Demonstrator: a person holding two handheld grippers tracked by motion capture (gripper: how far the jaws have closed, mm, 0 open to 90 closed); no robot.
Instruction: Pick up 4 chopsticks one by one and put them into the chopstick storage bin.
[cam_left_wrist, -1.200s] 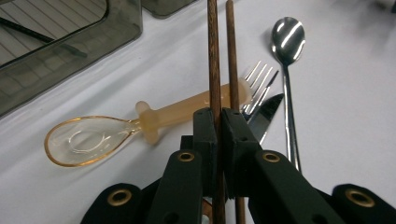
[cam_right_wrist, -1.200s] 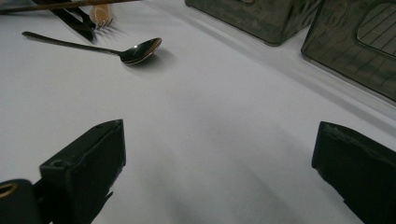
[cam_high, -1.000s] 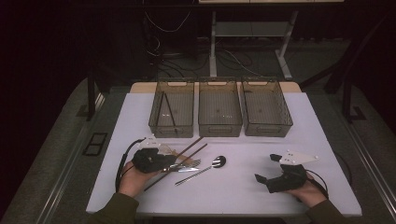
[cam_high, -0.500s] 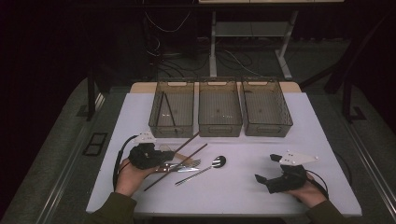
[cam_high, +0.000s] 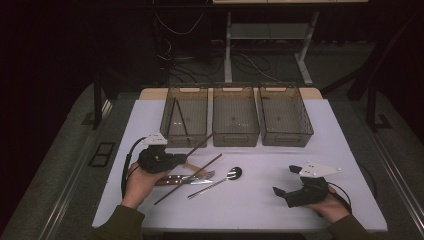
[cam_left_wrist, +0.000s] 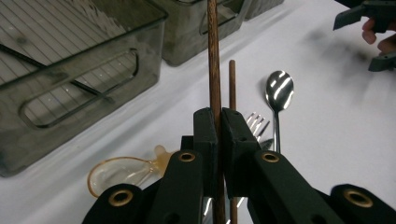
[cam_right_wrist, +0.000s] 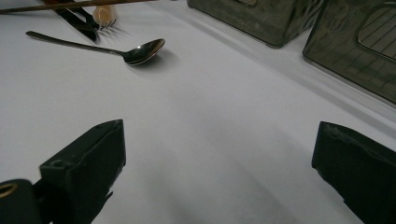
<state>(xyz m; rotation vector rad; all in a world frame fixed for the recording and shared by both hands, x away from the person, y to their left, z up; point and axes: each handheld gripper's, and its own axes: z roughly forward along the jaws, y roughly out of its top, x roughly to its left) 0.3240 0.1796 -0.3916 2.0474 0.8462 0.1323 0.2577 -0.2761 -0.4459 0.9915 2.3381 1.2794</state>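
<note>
**Left jaws clamped on a chopstick, right jaws spread over bare table**

I have the left gripper (cam_left_wrist: 218, 140) pinching a brown wooden chopstick (cam_left_wrist: 213, 56); in the left gripper view its jaws are pressed flat against the stick on both sides, and the stick runs up toward the bins. In the high view I see that gripper (cam_high: 172, 160) near the table's left front, with the stick slanting up toward the left bin (cam_high: 184, 116).

A second chopstick (cam_left_wrist: 232, 84) lies on the white table (cam_high: 260, 205) just beside the held one. Next to it lie a steel spoon (cam_left_wrist: 279, 88), a fork (cam_left_wrist: 254, 122) and a clear amber spoon (cam_left_wrist: 116, 172). Dark sticks already lean inside the left bin. The middle bin (cam_high: 235, 119) and right bin (cam_high: 284, 116) stand in a row beside it.

My right gripper (cam_high: 295, 187) sits at the right front, well apart from the cutlery. Its jaws are spread wide with nothing between them.
</note>
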